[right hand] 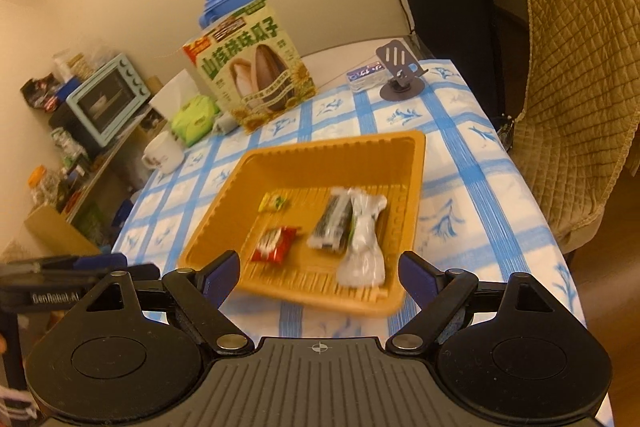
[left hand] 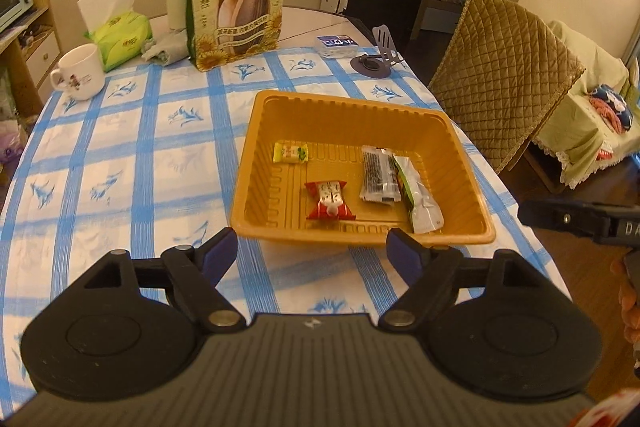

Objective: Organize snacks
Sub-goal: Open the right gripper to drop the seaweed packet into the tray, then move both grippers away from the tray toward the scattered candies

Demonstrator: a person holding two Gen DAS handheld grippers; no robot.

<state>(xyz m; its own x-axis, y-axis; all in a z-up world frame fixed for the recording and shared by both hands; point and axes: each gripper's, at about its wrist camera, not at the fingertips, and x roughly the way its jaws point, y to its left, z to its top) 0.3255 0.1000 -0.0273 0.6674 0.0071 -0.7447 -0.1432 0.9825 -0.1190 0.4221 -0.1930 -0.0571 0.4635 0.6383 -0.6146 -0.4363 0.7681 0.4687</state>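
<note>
A tall seed bag is standing at the back of the counter, showing big green characters "山核桃味瓜子" on its front; its smaller print is too small to read. In the right wrist view, the left gripper is showing white lettering "GenRobot.AI" on its black body. In the left wrist view, the right gripper is showing the letters "DA", cut off at the frame's edge.
</note>
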